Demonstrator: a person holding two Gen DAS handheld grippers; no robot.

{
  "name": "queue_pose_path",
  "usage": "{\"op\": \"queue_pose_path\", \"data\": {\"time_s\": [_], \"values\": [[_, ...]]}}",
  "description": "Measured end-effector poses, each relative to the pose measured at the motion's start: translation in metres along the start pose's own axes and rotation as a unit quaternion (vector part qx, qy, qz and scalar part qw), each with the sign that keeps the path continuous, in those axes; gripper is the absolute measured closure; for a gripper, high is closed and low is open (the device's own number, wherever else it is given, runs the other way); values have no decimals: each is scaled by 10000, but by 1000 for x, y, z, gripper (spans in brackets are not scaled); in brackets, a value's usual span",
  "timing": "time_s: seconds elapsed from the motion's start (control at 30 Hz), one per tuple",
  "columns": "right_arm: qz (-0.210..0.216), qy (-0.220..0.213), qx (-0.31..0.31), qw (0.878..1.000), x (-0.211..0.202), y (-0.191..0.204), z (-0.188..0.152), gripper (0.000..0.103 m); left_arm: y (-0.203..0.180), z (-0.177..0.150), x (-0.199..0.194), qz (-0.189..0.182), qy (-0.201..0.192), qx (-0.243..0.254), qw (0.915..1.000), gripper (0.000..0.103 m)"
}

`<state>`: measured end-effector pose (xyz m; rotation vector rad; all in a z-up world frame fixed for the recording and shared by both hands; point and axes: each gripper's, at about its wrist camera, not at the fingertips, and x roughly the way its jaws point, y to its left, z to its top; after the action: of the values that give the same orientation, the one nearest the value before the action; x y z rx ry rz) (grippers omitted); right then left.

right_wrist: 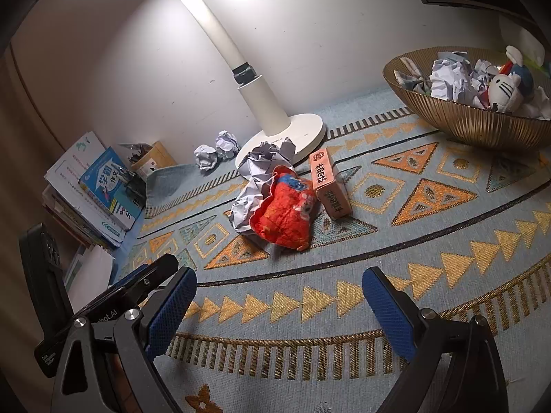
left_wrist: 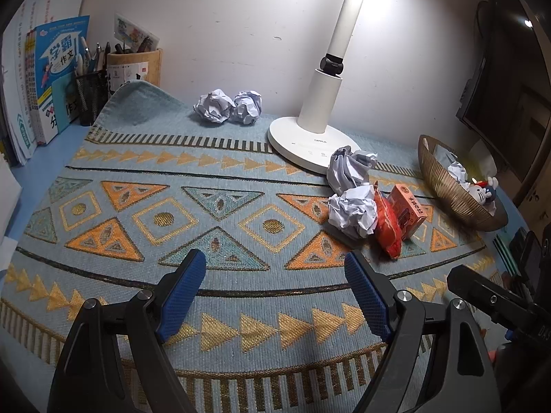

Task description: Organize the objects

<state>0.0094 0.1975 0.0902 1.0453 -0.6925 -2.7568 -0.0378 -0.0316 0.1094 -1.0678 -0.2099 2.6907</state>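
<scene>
Patterned blue cloth (right_wrist: 344,309) covers the worktop and fills most of both views. White desk lamp (right_wrist: 275,127) stands at upper centre, gold ribbed bowl (right_wrist: 475,124) upper right with crumpled paper and a plush cat (right_wrist: 504,91) in it. Mid-frame: paper wads (right_wrist: 256,179) touching a red snack bag (right_wrist: 287,208) and an orange box (right_wrist: 327,184). Left gripper (left_wrist: 275,289) and right gripper (right_wrist: 279,313) both sit at the bottom, jaws apart, nothing between them.

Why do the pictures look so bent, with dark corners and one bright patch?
Both views come through fisheye lenses, so the rug curves and the corners go black. In the left wrist view the lamp whites out the wall behind it; in the right wrist view its lit head glares at top left.
</scene>
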Motion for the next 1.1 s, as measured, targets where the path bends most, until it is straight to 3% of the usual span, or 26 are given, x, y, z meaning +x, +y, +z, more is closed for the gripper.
{"op": "queue_pose_path", "data": {"time_s": [1.1], "values": [[60,5,34,10000,-1,0,-1,6,0,-1,-1,-13,-14,-2,10000,21]]}}
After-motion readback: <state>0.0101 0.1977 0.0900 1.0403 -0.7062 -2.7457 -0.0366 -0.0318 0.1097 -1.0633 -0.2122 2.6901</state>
